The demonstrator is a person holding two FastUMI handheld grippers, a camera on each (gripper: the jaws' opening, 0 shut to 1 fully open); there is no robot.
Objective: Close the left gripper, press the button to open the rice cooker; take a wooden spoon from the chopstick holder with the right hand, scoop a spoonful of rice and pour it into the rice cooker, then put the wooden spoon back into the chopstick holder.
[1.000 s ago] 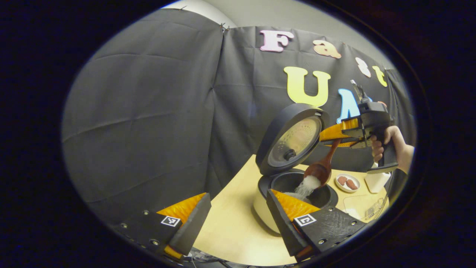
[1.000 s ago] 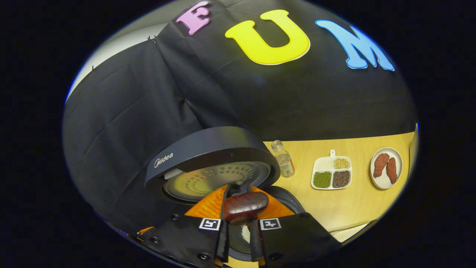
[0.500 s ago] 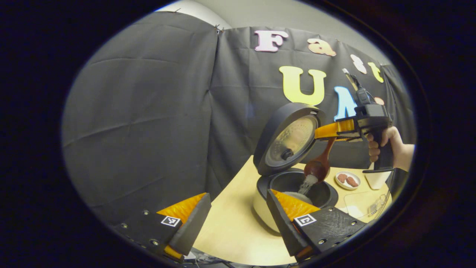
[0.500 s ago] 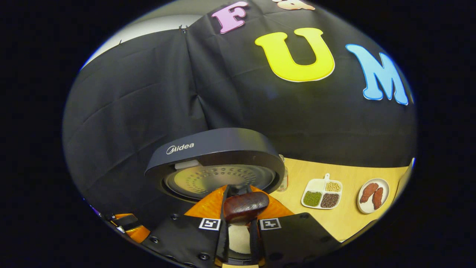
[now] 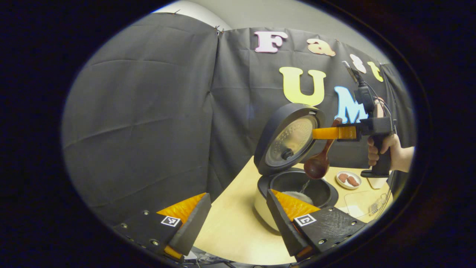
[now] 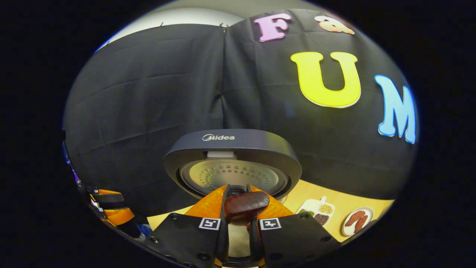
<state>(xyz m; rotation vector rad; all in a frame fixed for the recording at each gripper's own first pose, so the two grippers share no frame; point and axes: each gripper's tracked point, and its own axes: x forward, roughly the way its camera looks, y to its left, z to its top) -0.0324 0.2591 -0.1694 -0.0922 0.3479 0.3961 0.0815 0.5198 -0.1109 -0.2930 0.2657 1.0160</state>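
Rice cooker lid up; white rice in pot. Right gripper, fingers clenched on wooden spoon, holds it tilted above the pot, nearly emptied. Left gripper fingers released, near the cooker. Remaining: return spoon to holder.

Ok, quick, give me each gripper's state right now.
Left gripper: open, holding nothing, fingers spread near the rice cooker.
Right gripper: closed on the wooden spoon, held over the cooker's pot.

Black creased cloth hangs behind a pale wooden worktop; a plain light wall shows above the cloth.
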